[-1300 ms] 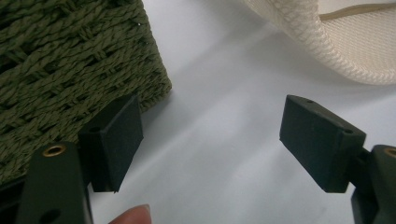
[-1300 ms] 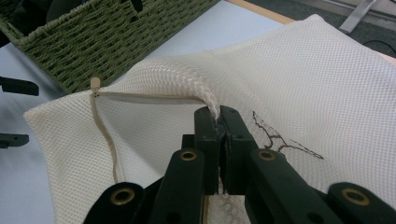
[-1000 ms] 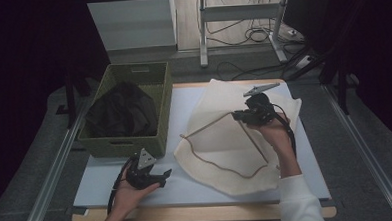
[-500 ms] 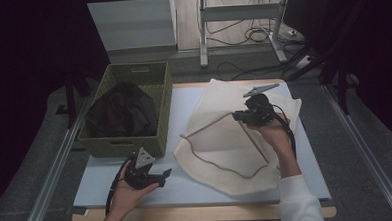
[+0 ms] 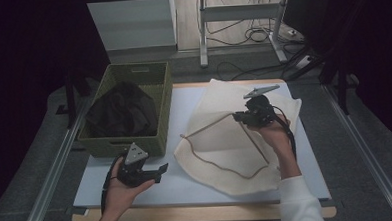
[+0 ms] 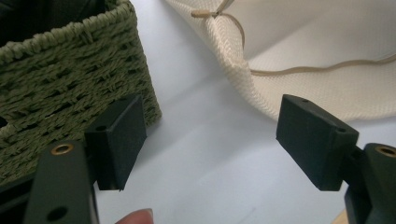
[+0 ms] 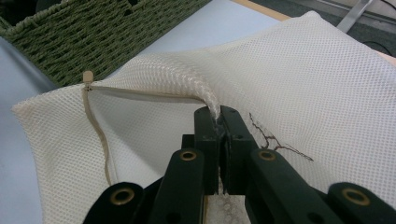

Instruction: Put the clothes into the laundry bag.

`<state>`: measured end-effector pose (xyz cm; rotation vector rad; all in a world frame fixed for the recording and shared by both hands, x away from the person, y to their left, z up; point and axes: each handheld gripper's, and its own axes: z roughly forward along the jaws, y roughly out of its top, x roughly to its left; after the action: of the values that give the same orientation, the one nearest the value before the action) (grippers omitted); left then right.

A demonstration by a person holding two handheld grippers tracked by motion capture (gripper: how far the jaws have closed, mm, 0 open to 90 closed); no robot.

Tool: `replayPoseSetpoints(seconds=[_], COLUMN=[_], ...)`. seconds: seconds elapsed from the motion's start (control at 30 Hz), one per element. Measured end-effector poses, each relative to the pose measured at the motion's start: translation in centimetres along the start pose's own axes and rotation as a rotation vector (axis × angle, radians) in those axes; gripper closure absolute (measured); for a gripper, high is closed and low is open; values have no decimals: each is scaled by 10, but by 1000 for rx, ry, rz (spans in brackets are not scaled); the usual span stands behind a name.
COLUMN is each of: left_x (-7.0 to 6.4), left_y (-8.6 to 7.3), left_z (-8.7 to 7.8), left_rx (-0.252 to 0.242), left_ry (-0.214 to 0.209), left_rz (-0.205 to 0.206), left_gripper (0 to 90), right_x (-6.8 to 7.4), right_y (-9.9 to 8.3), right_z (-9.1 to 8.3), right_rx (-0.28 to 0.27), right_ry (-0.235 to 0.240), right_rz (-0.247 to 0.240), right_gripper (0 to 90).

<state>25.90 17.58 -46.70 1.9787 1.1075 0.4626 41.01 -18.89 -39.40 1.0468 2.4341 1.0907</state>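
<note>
At the far left of the table (image 5: 197,188), a green woven basket (image 5: 128,143) sits near the left edge, with dark cloth (image 5: 119,111) bundled inside. A strip of bare tabletop runs along the basket's front, toward the person.

On that strip the left gripper (image 5: 154,172) rests low in the person's left hand (image 5: 118,191), just in front of the basket's near right corner. Its jaws stand wide apart and hold nothing. In the left gripper view, one jaw is close beside the basket wall (image 6: 70,70), the other lies near the bag's edge, and bare table shows between them.

To the right, a cream mesh bag (image 5: 235,134) lies spread over the middle and right of the table, its tan drawstring (image 5: 226,166) looping across it. Its left edge lies near the basket and its far edge reaches the table's far side. Bare table is left in front of it.

The right gripper (image 5: 237,116) is held above the bag's far half in the right hand (image 5: 270,132). In the right gripper view its jaws are closed tight, pinching a raised fold of the bag (image 7: 205,95), which lifts the mesh into a ridge towards the drawstring's end (image 7: 88,77).
</note>
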Motion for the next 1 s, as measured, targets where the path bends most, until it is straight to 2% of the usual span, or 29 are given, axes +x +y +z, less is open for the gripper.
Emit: replayPoseSetpoints(seconds=[0.2,0.3,0.43,0.47,0.63,0.9,1.0], left_x=[3,6,11,13,18,32,40], left_y=[3,8,20,25,34,50,55], left_z=[-5,-11,-20,-22,-23,-26,-26], left_rx=[-17,-16,-42,-54,-66,-104,-113], left_ry=[-11,-2,7,28,31,62,63], left_rz=[-16,-14,-21,-19,-25,-37,-60], left_gripper=[240,237,229,227,220,221,219], right_x=[-1,-2,-2,-2,-3,-7,-7], right_y=[-1,-1,-2,-2,-2,-3,-3], right_z=[1,0,-1,-1,0,-1,-1], right_rx=[-3,-4,-12,-13,-10,-19,-20], right_ry=[10,12,9,10,12,10,8], right_rz=[1,0,3,5,5,13,12], right_gripper=[867,867,866,866,866,865,865])
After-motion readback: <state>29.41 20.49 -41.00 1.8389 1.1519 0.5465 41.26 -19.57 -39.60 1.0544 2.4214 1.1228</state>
